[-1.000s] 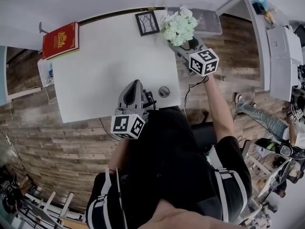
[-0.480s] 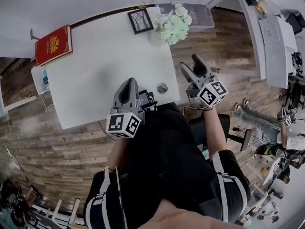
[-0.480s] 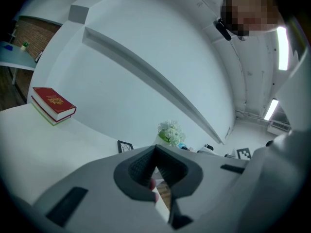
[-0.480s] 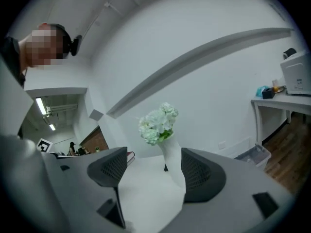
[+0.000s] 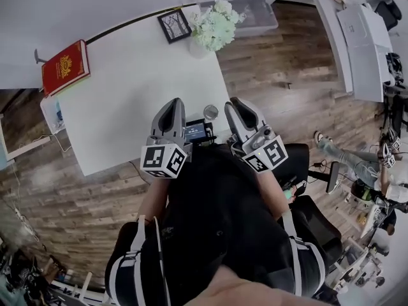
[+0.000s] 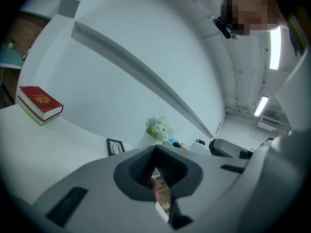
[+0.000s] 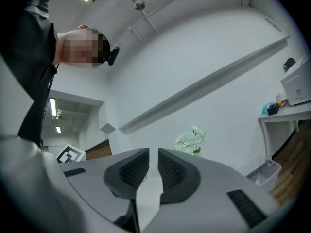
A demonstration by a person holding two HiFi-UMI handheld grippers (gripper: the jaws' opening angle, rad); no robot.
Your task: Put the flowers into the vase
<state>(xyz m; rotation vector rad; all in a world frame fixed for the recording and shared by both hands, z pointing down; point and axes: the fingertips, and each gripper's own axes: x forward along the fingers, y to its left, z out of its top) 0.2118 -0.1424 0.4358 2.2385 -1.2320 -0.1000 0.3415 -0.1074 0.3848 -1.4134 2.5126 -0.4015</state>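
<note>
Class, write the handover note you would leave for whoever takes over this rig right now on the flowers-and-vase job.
Left tongs: shut, empty, at the near edge of the white table.
Right tongs: empty, beside the left; jaws have just been closing, with a narrow gap showing.
Flowers: standing in the vase at the table's far corner.
Done: flowers are in the vase.
Left: nothing visible.
</note>
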